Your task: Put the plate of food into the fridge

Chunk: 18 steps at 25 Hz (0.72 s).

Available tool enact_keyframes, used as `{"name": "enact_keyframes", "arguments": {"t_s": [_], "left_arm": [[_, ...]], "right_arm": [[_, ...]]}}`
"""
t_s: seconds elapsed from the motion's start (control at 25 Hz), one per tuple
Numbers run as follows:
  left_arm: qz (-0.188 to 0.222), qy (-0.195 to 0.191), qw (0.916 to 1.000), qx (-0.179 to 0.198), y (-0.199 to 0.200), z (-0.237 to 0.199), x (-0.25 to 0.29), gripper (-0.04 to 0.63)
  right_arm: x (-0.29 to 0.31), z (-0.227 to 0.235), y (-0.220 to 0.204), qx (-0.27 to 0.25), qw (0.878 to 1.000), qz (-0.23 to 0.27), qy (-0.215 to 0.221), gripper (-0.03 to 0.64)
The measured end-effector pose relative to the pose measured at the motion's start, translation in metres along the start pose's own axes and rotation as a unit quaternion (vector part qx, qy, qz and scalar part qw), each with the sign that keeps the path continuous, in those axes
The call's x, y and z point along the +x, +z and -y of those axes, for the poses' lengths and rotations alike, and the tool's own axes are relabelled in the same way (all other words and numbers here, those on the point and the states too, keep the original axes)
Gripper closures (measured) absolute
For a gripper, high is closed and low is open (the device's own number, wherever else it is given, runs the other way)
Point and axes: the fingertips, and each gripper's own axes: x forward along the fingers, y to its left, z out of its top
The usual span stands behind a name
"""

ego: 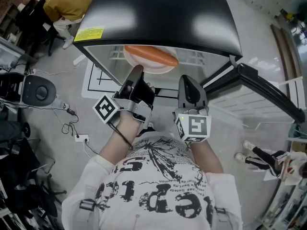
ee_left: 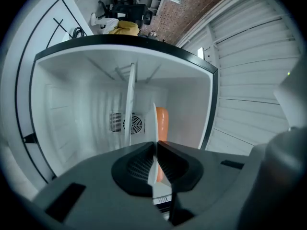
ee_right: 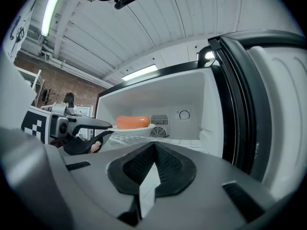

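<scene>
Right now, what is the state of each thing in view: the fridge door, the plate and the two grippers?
fridge door: open.
plate: inside the fridge, carrying a sausage.
left gripper: shut on the plate's rim.
right gripper: shut, empty.

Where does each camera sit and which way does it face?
Head view: on the head, facing steeply down at the open fridge; shows shirt, left gripper, right gripper.
Left gripper view: on the left gripper, facing into the fridge; its jaws pinch the plate rim.
Right gripper view: on the right gripper, facing into the fridge; its jaws together, empty.
Shared: plate and sausage show in all three.
</scene>
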Motion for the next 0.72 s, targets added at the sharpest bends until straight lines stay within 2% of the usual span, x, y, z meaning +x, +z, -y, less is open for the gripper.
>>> {"name": "enact_keyframes", "arguments": {"t_s": [0.36,0.72], "left_arm": [[-0.003,0.018,0.9997,-0.017,0.010,-0.016,0.019,0.571],[0.010,0.041,0.9988,-0.023,0.018,-0.029,0.027,0.568]], "right_arm": [[0.005,0.013,-0.008,-0.003,0.999,-0.015,-0.030,0.617],[0.011,0.015,-0.017,-0.003,0.999,-0.025,-0.032,0.617]]}}
